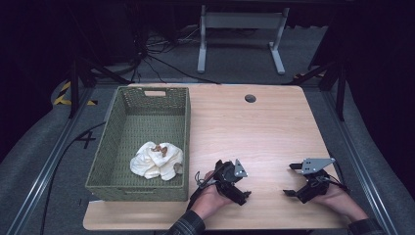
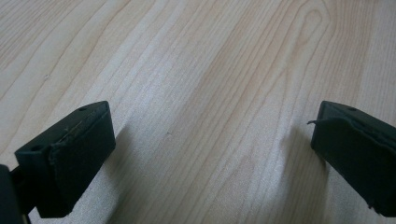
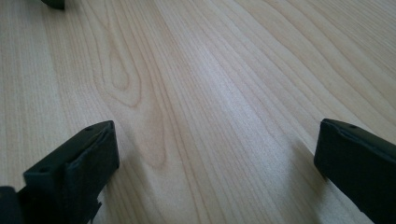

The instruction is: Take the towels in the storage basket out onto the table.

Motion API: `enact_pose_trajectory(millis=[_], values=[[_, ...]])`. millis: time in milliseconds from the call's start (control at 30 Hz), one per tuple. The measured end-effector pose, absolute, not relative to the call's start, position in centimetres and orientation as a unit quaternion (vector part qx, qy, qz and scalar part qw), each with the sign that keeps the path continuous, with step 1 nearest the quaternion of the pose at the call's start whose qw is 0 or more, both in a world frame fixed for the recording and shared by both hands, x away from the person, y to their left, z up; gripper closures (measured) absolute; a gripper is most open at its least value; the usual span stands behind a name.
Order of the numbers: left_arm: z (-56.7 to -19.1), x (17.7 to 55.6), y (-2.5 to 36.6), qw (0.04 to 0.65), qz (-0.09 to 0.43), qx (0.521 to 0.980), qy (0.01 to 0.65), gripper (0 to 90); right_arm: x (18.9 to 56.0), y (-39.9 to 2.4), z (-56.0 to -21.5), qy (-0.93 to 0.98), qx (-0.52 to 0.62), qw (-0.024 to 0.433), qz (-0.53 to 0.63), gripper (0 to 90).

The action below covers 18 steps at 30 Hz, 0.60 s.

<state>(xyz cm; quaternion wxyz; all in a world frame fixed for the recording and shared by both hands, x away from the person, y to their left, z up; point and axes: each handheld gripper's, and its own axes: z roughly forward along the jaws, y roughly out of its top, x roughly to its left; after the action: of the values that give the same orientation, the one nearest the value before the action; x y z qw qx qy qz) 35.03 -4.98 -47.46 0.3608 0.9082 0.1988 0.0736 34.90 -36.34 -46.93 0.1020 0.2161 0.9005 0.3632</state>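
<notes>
Both claws rest low over the bare wooden table [image 1: 264, 127] with nothing in them: the left gripper [image 1: 243, 183] and the right gripper [image 1: 292, 179] each have their jaws spread wide apart over plain wood grain, so I judge this a resting step with no reach begun. The crumpled white cloth [image 1: 156, 160] lies in the near half of the green woven basket [image 1: 113, 136], at about ten o'clock from the left gripper and well apart from it. The bundle's long axis seems to run roughly nine to three, though it is too bunched to be sure, so the next move calls for the left claw to swing over the basket wall and pinch a raised fold.
</notes>
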Motion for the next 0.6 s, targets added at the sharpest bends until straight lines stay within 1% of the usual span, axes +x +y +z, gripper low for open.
enact_pose_trajectory(millis=[333,600], values=[[-47.28,34.95,-4.86,0.352,0.067,0.915,0.188,0.0,34.9,-36.35,-46.93,0.901,0.216,0.103,0.363,0.0],[-46.95,34.82,-4.57,0.343,0.06,0.918,0.193,0.7,34.9,-36.34,-46.93,0.901,0.216,0.102,0.363,0.0]])
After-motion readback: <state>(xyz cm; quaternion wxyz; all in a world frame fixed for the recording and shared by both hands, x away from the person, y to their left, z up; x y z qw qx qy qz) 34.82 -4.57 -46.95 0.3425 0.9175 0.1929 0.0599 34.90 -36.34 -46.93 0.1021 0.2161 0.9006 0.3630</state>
